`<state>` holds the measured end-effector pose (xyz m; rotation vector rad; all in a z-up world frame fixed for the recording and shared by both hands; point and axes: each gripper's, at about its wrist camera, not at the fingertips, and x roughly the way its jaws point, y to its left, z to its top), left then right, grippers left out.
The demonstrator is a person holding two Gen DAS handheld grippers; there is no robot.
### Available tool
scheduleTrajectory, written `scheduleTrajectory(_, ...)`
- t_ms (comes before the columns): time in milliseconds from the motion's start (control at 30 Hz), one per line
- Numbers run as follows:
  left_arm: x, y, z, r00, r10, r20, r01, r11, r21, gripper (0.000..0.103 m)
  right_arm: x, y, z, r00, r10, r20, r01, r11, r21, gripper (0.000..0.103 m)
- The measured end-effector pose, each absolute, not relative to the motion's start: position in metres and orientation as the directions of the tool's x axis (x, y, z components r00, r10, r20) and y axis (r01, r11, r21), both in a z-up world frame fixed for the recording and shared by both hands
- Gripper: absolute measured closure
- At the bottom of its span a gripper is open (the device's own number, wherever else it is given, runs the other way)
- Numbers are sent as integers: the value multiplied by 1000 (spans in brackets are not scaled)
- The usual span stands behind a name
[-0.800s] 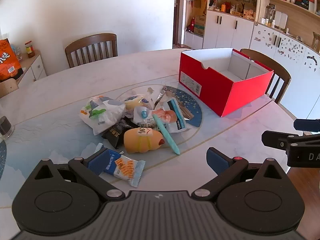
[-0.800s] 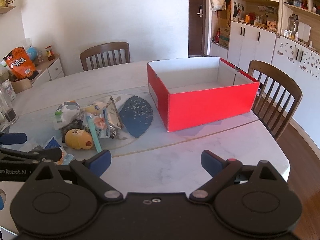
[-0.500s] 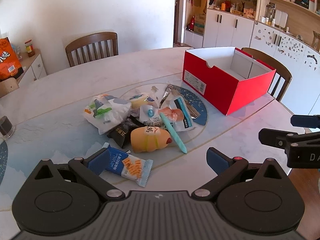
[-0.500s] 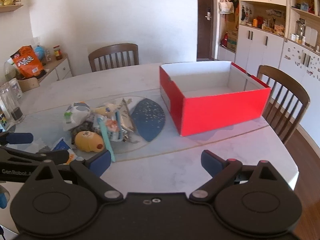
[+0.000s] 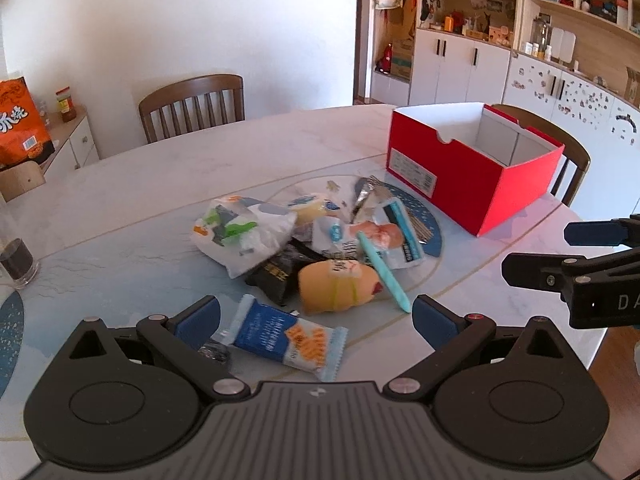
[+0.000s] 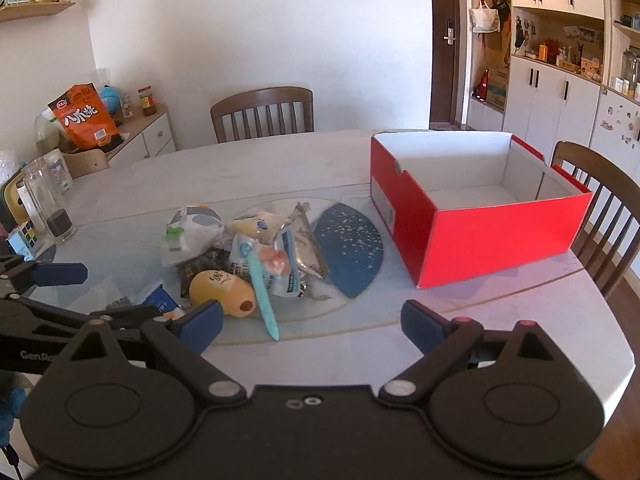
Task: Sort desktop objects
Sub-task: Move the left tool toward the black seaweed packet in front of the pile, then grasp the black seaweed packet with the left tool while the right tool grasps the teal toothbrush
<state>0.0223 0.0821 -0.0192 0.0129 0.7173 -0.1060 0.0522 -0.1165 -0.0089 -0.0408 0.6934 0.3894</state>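
Holding both grippers' jaws wide and empty, you kept the left gripper (image 5: 316,314) and right gripper (image 6: 312,326) near the snack-packet pile (image 5: 316,240), left of the open red cardboard box (image 6: 480,216).

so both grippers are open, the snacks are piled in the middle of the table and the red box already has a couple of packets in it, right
Not quite: the red box is empty. The right wrist view looks into it and shows only bare white walls and floor. The rest holds: the left gripper and right gripper are both open with nothing between their fingers, and the snacks lie piled in the middle of the table.
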Motion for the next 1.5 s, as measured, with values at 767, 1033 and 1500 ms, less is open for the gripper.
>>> scheduleTrajectory(767, 48, 149, -69, 683, -75, -727, 133, 991, 23, 1, 88, -58, -49, 651, 296, -699, -387, 922, 30, 27)
scheduleTrajectory(1033, 54, 159, -86, 655, -91, -751, 171, 985, 30, 6, 105, -39, -74, 622, 252, -742, -407, 913, -31, 34)
scheduleTrajectory(1500, 58, 162, -101, 611, -206, -764, 329, 944, 9, 35, 113, -22, -91, 590, 216, -778, -427, 901, -73, 56)
